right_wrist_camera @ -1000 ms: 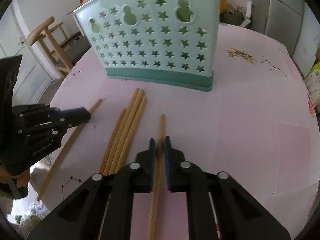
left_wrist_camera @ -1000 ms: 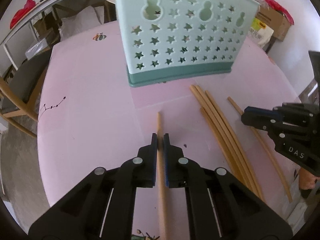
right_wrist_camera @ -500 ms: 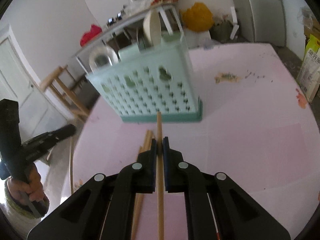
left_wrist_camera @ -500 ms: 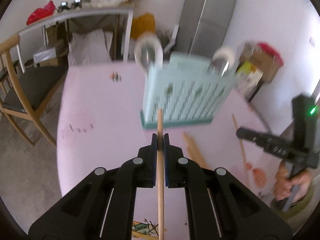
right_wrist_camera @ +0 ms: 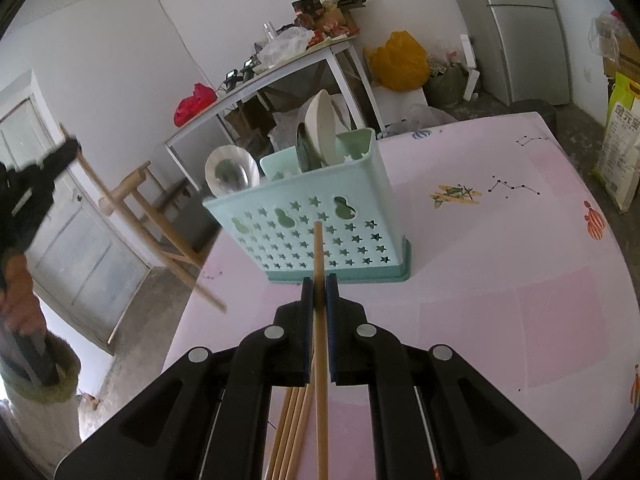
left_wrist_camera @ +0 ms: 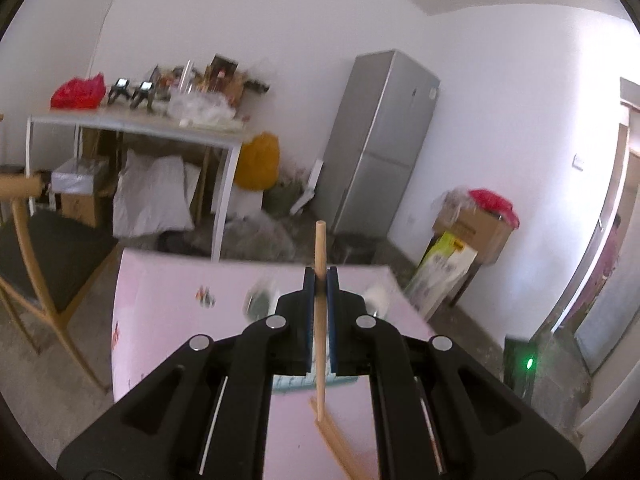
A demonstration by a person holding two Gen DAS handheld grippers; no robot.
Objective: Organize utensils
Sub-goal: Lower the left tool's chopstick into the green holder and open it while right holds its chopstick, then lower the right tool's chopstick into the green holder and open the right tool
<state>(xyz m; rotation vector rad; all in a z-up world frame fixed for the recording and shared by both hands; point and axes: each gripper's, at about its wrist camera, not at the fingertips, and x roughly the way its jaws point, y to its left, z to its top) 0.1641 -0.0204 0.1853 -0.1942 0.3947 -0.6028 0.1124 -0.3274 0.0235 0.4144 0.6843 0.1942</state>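
Note:
My left gripper (left_wrist_camera: 320,280) is shut on a wooden chopstick (left_wrist_camera: 320,248) and holds it tilted up, high above the pink table (left_wrist_camera: 160,320). My right gripper (right_wrist_camera: 319,288) is shut on another wooden chopstick (right_wrist_camera: 318,248), raised in front of the mint star-cut utensil holder (right_wrist_camera: 316,236). The holder stands on the pink table (right_wrist_camera: 500,280) and holds spoons and a ladle (right_wrist_camera: 230,172). Several loose chopsticks (right_wrist_camera: 292,432) lie on the table under the right gripper; some also show in the left wrist view (left_wrist_camera: 340,448). The left gripper is a dark blur at the right view's left edge (right_wrist_camera: 36,168).
A wooden chair (left_wrist_camera: 36,264) stands left of the table, also seen in the right wrist view (right_wrist_camera: 152,216). A cluttered side table (left_wrist_camera: 136,124), a grey fridge (left_wrist_camera: 380,144) and boxes (left_wrist_camera: 472,232) stand behind. A rice bag (right_wrist_camera: 620,152) stands at the right.
Both grippers have lifted their chopsticks off the table and risen. The left view has swung up from the holder to the room. The holder now sits farther below the right gripper.

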